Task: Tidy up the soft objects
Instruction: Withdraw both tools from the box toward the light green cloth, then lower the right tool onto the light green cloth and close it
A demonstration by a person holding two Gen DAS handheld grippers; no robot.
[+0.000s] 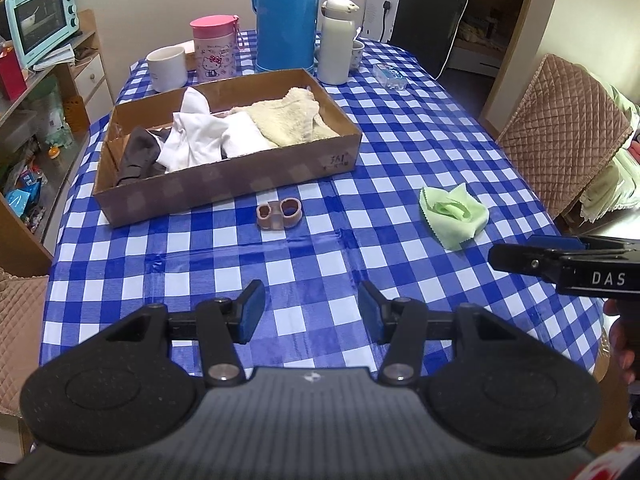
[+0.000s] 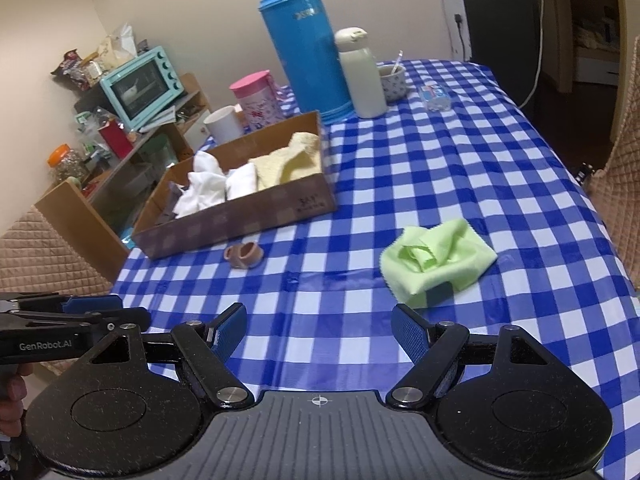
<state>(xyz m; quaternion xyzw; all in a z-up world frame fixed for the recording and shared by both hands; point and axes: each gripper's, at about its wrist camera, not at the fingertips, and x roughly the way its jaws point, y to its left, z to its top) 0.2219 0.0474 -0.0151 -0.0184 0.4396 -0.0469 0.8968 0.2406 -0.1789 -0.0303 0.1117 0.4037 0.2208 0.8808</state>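
Observation:
A crumpled light green cloth (image 1: 454,210) (image 2: 436,260) lies on the blue checked tablecloth, right of centre. A shallow cardboard box (image 1: 224,178) (image 2: 240,216) holds a cream towel (image 1: 286,116) (image 2: 286,162), white cloths (image 1: 200,136) (image 2: 212,186) and a dark cloth (image 1: 138,156). A small pink-brown double-ring piece (image 1: 279,213) (image 2: 244,256) lies in front of the box. My left gripper (image 1: 311,310) is open and empty above the near table. My right gripper (image 2: 318,332) is open and empty, just short of the green cloth; it shows from the side in the left wrist view (image 1: 520,254).
Behind the box stand a white mug (image 1: 167,68), a pink Hello Kitty cup (image 1: 214,48), a tall blue thermos (image 1: 288,16), a white bottle (image 1: 338,40) and a small cup (image 1: 357,54). A clear packet (image 1: 390,75) lies far right. Quilted chairs (image 1: 560,128) flank the table.

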